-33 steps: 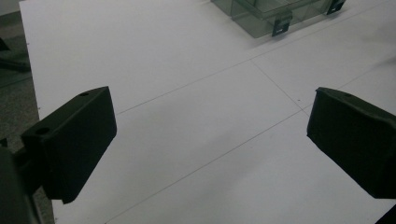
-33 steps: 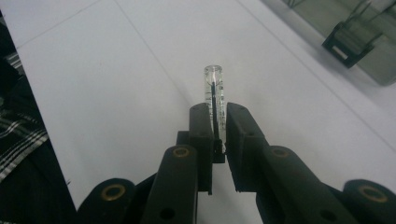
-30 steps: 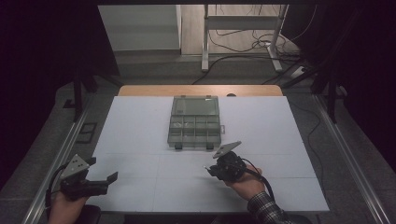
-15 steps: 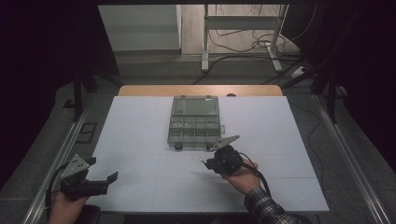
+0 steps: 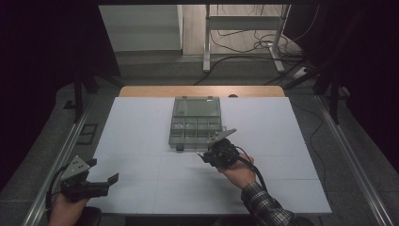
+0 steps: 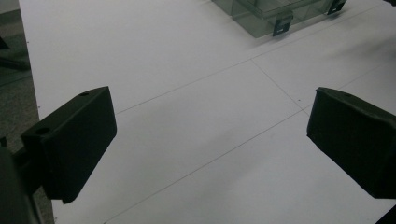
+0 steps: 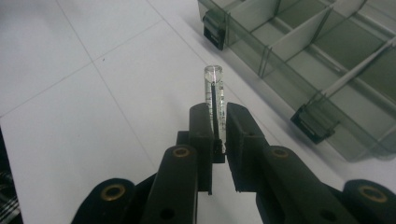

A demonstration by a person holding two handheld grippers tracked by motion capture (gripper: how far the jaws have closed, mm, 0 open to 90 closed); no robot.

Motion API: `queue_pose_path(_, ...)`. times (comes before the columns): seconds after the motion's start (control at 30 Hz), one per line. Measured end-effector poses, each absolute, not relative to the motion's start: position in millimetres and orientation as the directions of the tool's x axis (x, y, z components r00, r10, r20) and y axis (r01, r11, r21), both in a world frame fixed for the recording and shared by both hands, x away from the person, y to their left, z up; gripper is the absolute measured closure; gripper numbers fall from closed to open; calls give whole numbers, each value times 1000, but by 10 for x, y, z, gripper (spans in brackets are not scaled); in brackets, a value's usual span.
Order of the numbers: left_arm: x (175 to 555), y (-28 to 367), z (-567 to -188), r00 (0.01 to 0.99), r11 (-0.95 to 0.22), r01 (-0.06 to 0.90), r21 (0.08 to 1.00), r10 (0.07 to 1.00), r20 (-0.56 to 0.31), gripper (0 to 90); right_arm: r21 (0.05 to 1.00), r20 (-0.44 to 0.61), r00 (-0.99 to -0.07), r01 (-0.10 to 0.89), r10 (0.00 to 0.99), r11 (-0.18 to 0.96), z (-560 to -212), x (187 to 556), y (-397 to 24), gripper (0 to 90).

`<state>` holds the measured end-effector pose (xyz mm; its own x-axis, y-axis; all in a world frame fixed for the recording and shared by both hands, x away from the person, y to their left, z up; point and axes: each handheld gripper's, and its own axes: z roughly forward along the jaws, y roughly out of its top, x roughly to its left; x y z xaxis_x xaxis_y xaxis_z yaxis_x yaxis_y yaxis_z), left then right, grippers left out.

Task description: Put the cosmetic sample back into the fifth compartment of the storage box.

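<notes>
In the high view a white table (image 5: pixel 141 141) carries a clear, open box (image 5: pixel 195 125) at its middle, lid laid back toward the far edge and the tray with its compartments nearer the person. The right gripper (image 5: pixel 217 149) sits just in front of the box's near right corner, held by a hand (image 5: pixel 240 172) in a plaid sleeve (image 5: pixel 263 207); what it holds is too small to make out here. The left gripper (image 5: pixel 101 182) rests at the table's near left corner, well apart from the box, with its jaws spread. In the left gripper view the two black jaws stand wide with nothing between them, above bare table, and the near edge of the box (image 6: pixel 275 16) with a dark latch shows at the top. In the right gripper view the jaws are pinched narrow on a small clear tube (image 7: pixel 214 100), which stands up out of the pads with a dark line running down its length. The tube is over the table, just beside the front wall of the box (image 7: pixel 299 51), outside the compartments, between its two dark latches.
</notes>
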<state>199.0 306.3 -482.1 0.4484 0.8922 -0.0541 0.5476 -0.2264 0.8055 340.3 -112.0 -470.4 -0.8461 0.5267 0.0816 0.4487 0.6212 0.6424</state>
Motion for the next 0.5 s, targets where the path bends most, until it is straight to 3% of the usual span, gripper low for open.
queue_pose_path(0.5, 1991, 3066, -4822, 447, -224, 547, 806, 893, -55, 21, 662, 61, -850, 428, 524, 616, -4695, 3567, -928, 810)
